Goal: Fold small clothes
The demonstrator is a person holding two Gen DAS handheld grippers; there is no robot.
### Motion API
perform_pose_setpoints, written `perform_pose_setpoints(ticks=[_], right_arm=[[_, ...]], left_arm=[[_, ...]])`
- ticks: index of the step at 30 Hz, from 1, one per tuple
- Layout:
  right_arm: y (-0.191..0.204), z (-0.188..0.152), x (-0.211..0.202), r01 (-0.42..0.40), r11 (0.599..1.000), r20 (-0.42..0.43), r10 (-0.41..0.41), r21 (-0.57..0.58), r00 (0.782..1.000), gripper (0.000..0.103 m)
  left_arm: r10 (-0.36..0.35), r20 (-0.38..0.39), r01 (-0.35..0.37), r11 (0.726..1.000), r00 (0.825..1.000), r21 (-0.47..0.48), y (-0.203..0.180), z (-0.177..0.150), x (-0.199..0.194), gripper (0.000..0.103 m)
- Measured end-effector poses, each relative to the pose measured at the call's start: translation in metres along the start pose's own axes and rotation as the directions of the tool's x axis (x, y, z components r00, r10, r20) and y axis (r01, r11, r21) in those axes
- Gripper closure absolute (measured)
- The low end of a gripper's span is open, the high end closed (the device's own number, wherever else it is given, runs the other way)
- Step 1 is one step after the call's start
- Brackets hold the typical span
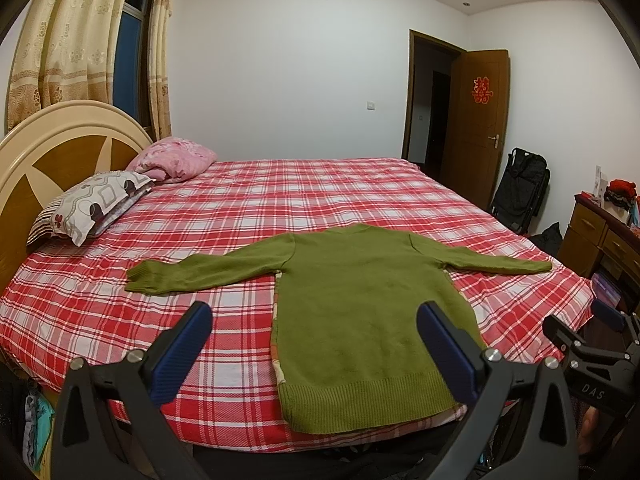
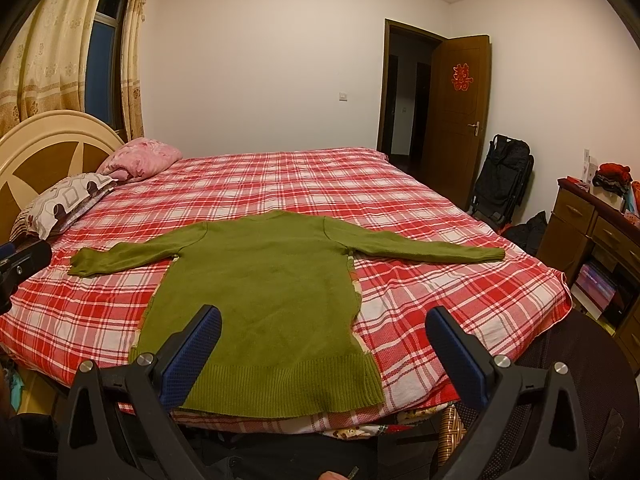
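Note:
A small green knitted sweater [image 1: 360,312] lies flat on the red plaid bed [image 1: 280,208], both sleeves spread out, its ribbed hem at the near edge. It also shows in the right wrist view [image 2: 260,292]. My left gripper [image 1: 314,344] is open and empty, held above the near edge, over the sweater's left hem side. My right gripper [image 2: 324,344] is open and empty, above the hem's right side. The right gripper's tip also shows at the right of the left wrist view [image 1: 588,340].
Two pillows [image 1: 100,204] and a pink bundle [image 1: 176,158] lie by the headboard [image 1: 52,148] at the left. A wooden dresser [image 2: 592,224] stands at the right. A black folded stroller [image 2: 504,184] leans beside the open door [image 2: 456,120].

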State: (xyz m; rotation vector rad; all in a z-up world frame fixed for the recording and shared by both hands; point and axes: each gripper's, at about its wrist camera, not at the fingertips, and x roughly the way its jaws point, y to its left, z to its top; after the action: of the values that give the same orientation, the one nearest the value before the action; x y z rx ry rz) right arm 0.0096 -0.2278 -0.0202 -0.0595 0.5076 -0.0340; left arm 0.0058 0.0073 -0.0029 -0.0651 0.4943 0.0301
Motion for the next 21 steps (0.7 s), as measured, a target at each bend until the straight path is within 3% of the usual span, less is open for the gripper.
perform_pose_setpoints(ticks=[21], right_arm=[[-0.0009, -0.002, 0.01, -0.007, 1.0, -0.028, 0.006, -0.003, 1.0, 0.001]], left_arm=[[-0.001, -0.018, 0.001, 1.0, 1.0, 0.003, -0.0006, -0.0023, 0.0091, 0.0]])
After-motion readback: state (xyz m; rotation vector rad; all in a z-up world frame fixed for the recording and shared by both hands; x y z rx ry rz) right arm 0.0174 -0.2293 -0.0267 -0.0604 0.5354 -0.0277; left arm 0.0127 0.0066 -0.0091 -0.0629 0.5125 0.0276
